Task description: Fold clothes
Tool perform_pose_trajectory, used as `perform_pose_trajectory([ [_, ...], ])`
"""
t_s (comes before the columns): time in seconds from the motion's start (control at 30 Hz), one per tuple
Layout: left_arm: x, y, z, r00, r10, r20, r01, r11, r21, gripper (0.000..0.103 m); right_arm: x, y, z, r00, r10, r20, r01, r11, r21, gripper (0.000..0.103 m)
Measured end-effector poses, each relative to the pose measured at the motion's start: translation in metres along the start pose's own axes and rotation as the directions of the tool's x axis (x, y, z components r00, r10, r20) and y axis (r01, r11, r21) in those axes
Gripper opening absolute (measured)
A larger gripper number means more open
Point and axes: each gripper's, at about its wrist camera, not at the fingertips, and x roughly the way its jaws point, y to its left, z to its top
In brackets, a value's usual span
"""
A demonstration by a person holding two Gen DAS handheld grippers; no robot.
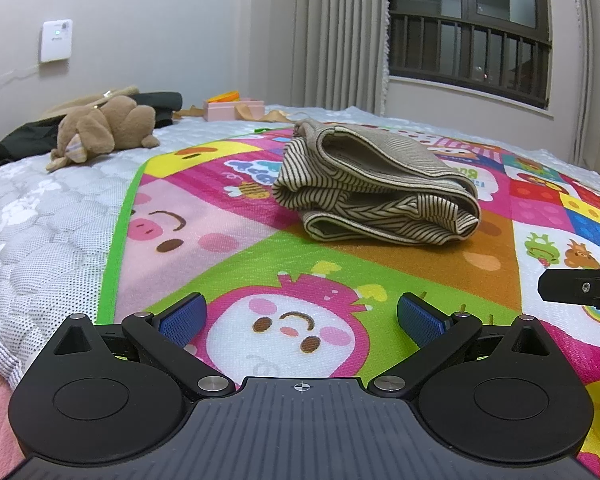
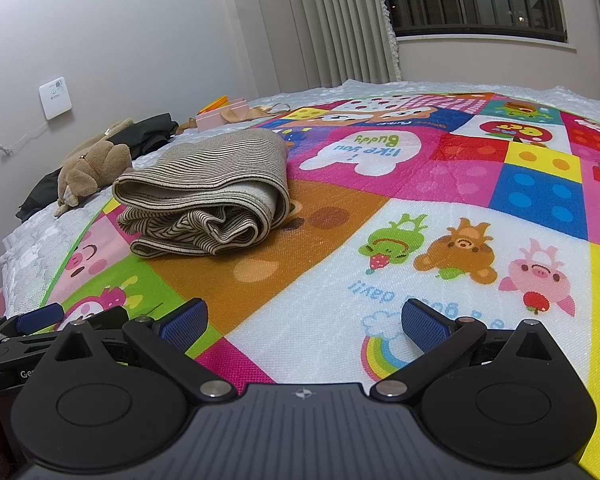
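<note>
A beige and dark striped garment [image 1: 374,190] lies folded in a thick bundle on the colourful cartoon play mat [image 1: 300,264]. It also shows in the right wrist view [image 2: 208,196], left of centre. My left gripper [image 1: 300,316] is open and empty, low over the mat, well short of the garment. My right gripper [image 2: 302,320] is open and empty, to the right of the garment and nearer than it. Part of the right gripper shows at the left wrist view's right edge [image 1: 580,288]; part of the left gripper shows at the right wrist view's left edge [image 2: 28,328].
A brown plush toy [image 1: 104,128] lies on the white quilted mattress [image 1: 40,216] at the left, beside dark clothing [image 1: 156,106]. A pink box [image 1: 232,110] stands at the far edge. Curtains [image 1: 336,32] and a window [image 1: 468,28] are behind the bed.
</note>
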Motion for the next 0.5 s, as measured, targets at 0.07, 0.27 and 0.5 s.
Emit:
perform_pose_trajectory([
  [0.07,-0.0002,0.0001,-0.0001,1.0,0.0,0.001,0.0,1.0,-0.001,0.103,0.0,-0.0002,0.0001,1.0,0.0,0.0,0.0,1.0,0.001,0.103],
  [0.27,-0.0011,0.0006,-0.0003,1.0,-0.002,0.003,0.002,1.0,-0.004,0.103,0.0,0.001,-0.0001,1.0,-0.002,0.002,0.002,1.0,0.002,0.103],
  [0.5,-0.0013,0.0007,-0.0006,1.0,-0.001,0.004,0.001,1.0,-0.004,0.103,-0.0002,0.0001,0.0002,1.0,-0.002,0.003,0.002,1.0,0.005,0.103],
])
